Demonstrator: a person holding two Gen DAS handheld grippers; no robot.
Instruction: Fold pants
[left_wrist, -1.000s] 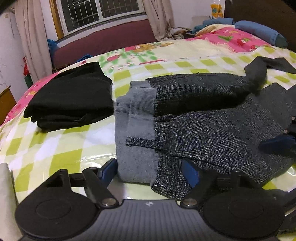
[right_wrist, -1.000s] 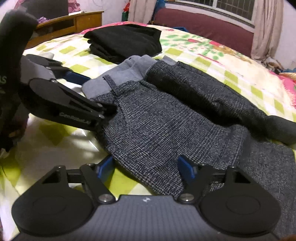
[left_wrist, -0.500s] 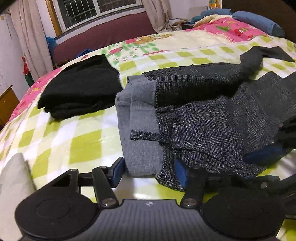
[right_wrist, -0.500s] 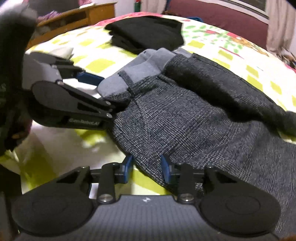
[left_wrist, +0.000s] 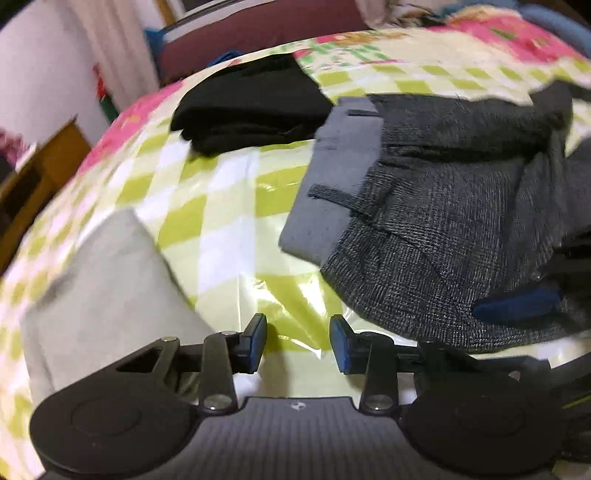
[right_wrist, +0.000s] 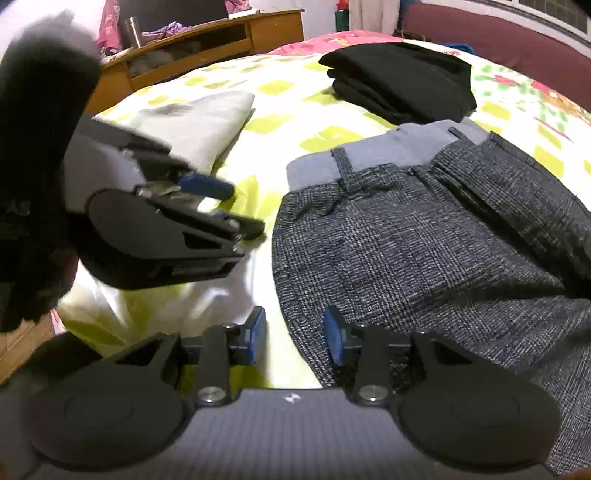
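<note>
Nearest the left wrist camera, the left gripper (left_wrist: 298, 342) hangs over bare checked bedsheet (left_wrist: 229, 236) with its jaws part-spread and closing, nothing between the blue pads; the cloth it could take lies off to its right, not ahead of it. In the right wrist view the right gripper (right_wrist: 294, 338) has its jaws part-spread and opening, and the near hem of the pants (right_wrist: 424, 251) runs up between the two pads without either pad pressing on it, so it pinches nothing. The relation that the next move seems to turn on is this: the dark tweed pants lie just ahead and to the right of both tongs, waistband end toward the left with the grey lining band (right_wrist: 373, 155) and a belt loop (left_wrist: 343, 199) showing, legs running away to the right, so their long axis lies across the view, not along the fingers. The right gripper is the nearer, already over the near edge; the left stands beside the waistband corner and would probably have to shift rightward to reach it. A pale folded cloth (left_wrist: 99, 288) lies just left of the left gripper. Farther back sits a folded black garment (left_wrist: 251, 103), apart from the pants, and beyond it a wooden desk (right_wrist: 221, 40).
</note>
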